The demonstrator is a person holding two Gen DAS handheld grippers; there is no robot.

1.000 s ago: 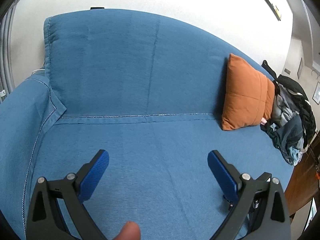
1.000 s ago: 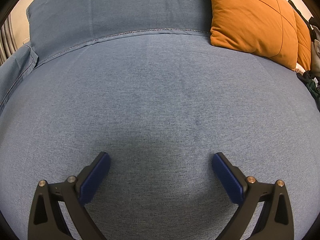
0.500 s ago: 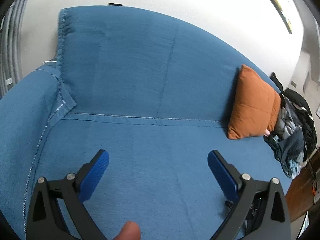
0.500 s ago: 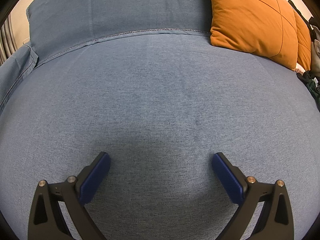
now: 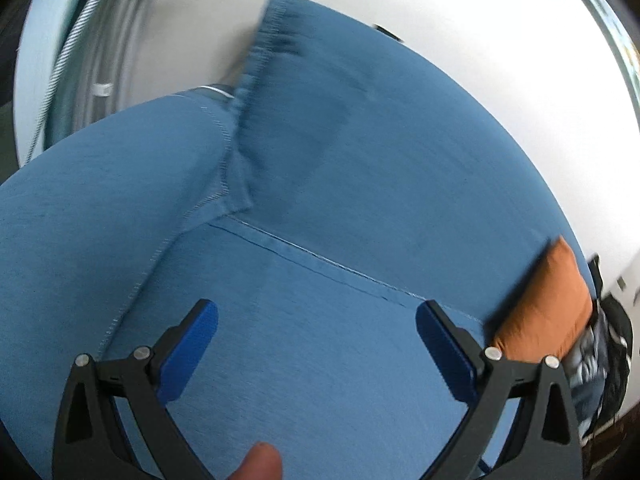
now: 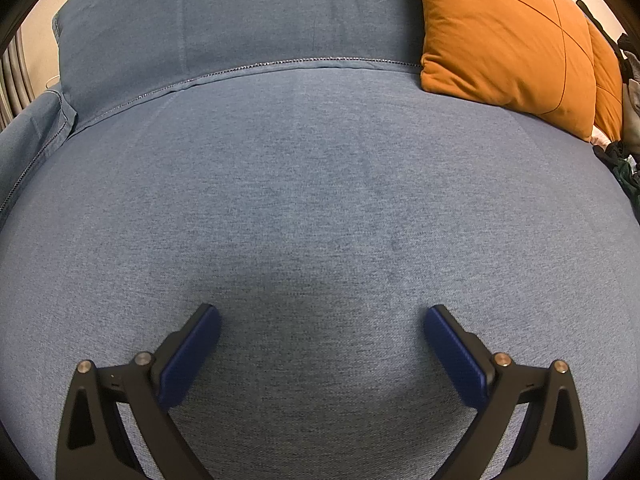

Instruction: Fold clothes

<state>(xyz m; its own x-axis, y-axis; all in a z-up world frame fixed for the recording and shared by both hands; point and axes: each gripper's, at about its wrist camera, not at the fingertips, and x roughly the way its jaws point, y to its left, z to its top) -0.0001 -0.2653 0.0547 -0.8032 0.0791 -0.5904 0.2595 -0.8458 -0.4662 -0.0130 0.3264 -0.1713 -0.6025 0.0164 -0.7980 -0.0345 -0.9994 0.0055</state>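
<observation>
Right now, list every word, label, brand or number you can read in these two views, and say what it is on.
None can be read.
Sofa, orange cushion and both tools show no print.
Framed picture on the wall: blurred, cut by the edge; unreadable.
Pile of clothes: patterned, no legible letters.

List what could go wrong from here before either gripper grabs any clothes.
1. The left wrist view is blurred and aimed at the sofa corner, away from the clothes pile; a reach could miss.
2. The orange cushion lies beside the pile, so the open right gripper may snag it instead.
</observation>
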